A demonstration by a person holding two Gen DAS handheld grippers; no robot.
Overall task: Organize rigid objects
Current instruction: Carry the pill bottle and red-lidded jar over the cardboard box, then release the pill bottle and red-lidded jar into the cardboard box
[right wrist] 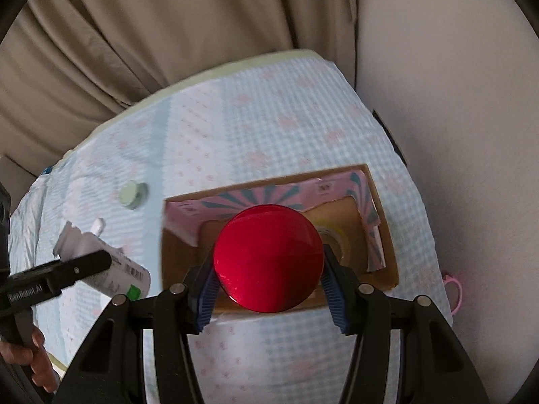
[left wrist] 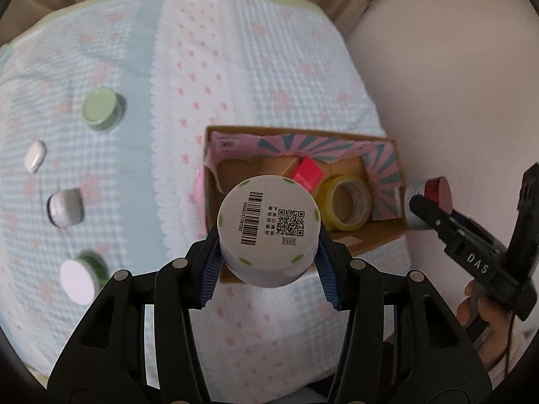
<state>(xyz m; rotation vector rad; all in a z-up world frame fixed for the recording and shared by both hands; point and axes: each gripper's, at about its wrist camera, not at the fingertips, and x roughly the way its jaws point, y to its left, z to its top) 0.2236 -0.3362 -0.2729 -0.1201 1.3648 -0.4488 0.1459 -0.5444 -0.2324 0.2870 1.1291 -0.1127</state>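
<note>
On my left feed I see a matt white jar [left wrist: 267,230] with a paper-like printed base, pressed between ribbed blue rubbery pads [left wrist: 211,271] on matt black plastic arms with dull metal pins [left wrist: 179,262]. The box [left wrist: 380,245] is rough brown cardboard with printed paper flaps; inside sits a glossy yellow tape roll [left wrist: 347,203]. On my right feed the red lid [right wrist: 268,258] shines like polished lacquer. The bedcover [right wrist: 269,107] looks like soft, waffle-textured cloth, and the curtain [right wrist: 151,27] is matt fabric.
</note>
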